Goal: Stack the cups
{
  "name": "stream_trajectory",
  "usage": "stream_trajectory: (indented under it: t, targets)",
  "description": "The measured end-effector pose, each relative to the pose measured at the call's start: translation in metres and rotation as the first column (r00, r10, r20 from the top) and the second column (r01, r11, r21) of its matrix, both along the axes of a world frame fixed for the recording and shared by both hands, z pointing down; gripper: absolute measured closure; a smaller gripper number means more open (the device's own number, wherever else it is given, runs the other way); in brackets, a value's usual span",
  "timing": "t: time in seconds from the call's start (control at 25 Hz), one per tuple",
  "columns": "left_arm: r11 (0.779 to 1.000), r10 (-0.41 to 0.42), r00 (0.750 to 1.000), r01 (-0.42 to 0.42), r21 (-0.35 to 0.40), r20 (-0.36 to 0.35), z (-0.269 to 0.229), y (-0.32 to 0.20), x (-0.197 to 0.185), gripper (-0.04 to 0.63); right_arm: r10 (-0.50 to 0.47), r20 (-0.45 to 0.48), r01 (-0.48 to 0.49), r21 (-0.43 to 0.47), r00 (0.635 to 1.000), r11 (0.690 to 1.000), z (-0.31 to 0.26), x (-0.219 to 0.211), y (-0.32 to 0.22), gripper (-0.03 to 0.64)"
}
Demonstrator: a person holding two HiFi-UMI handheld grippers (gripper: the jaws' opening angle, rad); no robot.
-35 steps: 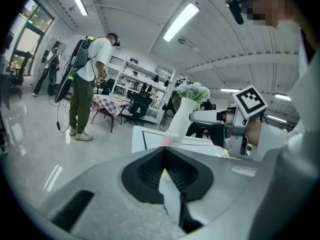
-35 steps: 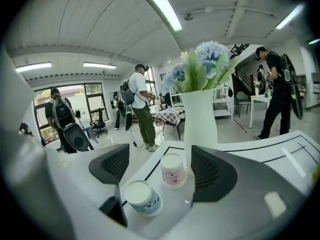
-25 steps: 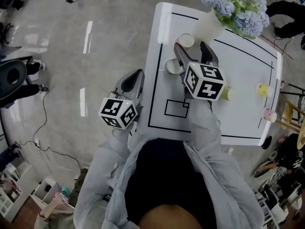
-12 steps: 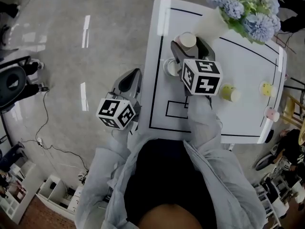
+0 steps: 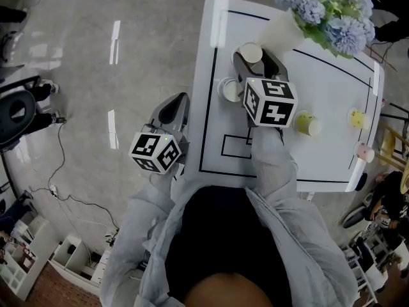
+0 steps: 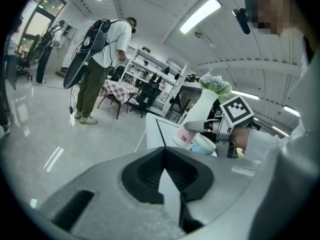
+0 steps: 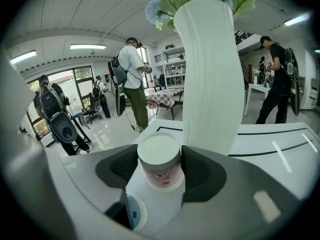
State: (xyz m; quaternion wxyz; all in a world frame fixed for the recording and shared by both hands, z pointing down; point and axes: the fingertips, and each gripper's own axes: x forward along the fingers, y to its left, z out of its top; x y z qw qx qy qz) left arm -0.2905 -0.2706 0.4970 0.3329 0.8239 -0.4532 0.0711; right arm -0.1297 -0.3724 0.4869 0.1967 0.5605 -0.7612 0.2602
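The left gripper [image 5: 179, 104] hangs off the table's [image 5: 332, 94] left edge, jaws together and empty, probably parked out of the way. On the table, the blue cup [image 5: 229, 89] stands near that edge. Just beyond it the pink cup [image 7: 159, 170] stands upside down between the right gripper's [image 5: 255, 59] jaws. They have just been closing and now look pressed on its sides, likely to lift it for stacking. The vase [image 5: 281, 31] stands close behind. Further right, well apart, lie a green cup [image 5: 308, 124], a yellow cup [image 5: 355, 118] and a second pink one [image 5: 362, 152]. The pink cup bears a cartoon face; no writing is readable.
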Motion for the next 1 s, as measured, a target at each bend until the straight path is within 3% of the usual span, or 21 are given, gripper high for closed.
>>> stream_trajectory:
  t: [0.52, 1.0]
  targets:
    - [0.998, 0.021, 1.0, -0.02, 0.064, -0.003, -0.03, 0.021, 0.011, 0.595, -0.056, 0.004, 0.056, 0.07, 0.998, 0.996, -0.048, -0.005, 0.025, 0.337]
    - [0.983, 0.125, 0.992, -0.122, 0.138, -0.014, -0.059, 0.056, 0.046, 0.595, -0.051, -0.003, 0.051, 0.189, 0.999, 0.981, -0.115, 0.014, 0.072, 0.337]
